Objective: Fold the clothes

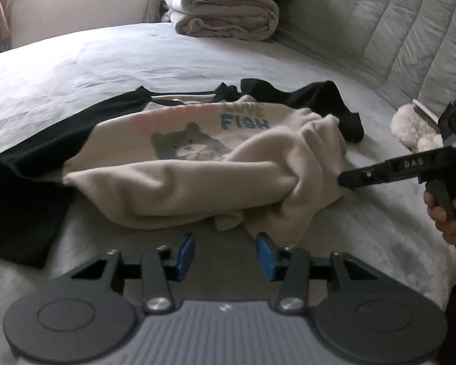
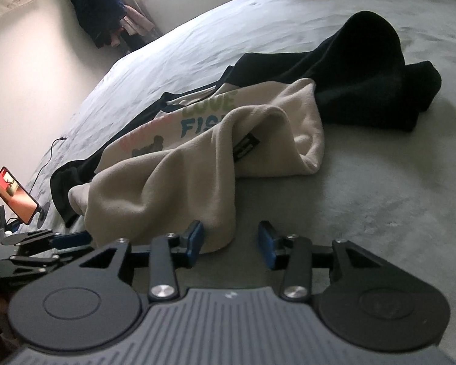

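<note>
In the left wrist view a sweatshirt (image 1: 197,158) lies on the bed (image 1: 106,70) across the middle of the frame, its lower part bunched up toward the viewer. The left tool (image 1: 225,254) sits at the bottom centre, just before the sweatshirt's near edge. The right tool (image 1: 346,179) reaches in from the right edge, its tip against the bunched cloth. A stack of folded blankets (image 1: 224,12) rests at the upper centre, behind the sweatshirt, beside the headboard (image 1: 395,30) at the upper right. A soft toy (image 1: 416,130) lies at the right edge. In the right wrist view a phone (image 2: 15,194) stands at the left edge, left of the sweatshirt.
</note>
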A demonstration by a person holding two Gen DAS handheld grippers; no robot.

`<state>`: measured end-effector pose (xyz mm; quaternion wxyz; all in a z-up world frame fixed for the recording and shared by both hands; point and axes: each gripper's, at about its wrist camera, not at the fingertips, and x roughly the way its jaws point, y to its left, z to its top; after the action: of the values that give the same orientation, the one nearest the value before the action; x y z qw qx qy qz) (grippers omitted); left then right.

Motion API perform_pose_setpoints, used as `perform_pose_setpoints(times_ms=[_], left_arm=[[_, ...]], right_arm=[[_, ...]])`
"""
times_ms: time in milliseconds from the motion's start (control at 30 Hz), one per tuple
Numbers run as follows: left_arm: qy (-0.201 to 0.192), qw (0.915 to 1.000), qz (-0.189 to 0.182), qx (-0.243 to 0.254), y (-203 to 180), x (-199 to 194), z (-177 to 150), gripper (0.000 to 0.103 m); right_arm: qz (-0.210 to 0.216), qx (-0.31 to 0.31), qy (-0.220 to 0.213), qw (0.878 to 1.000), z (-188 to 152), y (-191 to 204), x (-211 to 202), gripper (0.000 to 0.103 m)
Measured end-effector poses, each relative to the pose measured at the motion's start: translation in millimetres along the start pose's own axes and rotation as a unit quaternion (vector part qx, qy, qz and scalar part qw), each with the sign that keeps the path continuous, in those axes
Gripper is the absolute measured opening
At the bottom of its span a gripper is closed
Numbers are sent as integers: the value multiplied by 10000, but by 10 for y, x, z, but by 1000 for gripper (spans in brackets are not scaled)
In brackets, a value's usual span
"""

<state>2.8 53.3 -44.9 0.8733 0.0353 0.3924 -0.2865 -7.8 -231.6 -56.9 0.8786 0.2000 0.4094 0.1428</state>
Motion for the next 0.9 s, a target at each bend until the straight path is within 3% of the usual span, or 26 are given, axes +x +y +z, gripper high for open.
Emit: perform_pose_setpoints(times_ms=[133,233,300,367,433,467,500,633,733,900], left_arm=[[0,9997,10,-237,-1,111,37,45],[-97,9985,38,-541,16,183,48,39],[-195,9971,57,-738,28,236,59,26],[-214,9952,53,-954,49,276,79,20],[-205,9929,13,-1173,73,294,107,18],[-174,9914,-1,-1294,87,275,119,17],[-142,9902,-22,-1391,98,239,126,16],[-104,9895,-77,-1438,106,-27,109,8],[-105,9890,-80,-1477,116,-265,50,8],[-168,9863,-220,-1628,110,-675,-116,8]], right_arm=[[44,11,-12,10000,9,-3,30,49],[125,73,-78,9999,7,7,63,49],[183,117,-124,9997,4,13,86,51],[287,113,-154,9994,7,52,136,51],[396,2,-165,9991,15,122,180,40],[391,-38,-188,9991,19,154,178,19],[383,-27,-213,9990,27,170,148,14],[323,24,-361,9988,56,214,-63,14],[263,-31,-452,9986,41,266,-274,14],[-51,72,-248,9997,-86,319,-589,14]])
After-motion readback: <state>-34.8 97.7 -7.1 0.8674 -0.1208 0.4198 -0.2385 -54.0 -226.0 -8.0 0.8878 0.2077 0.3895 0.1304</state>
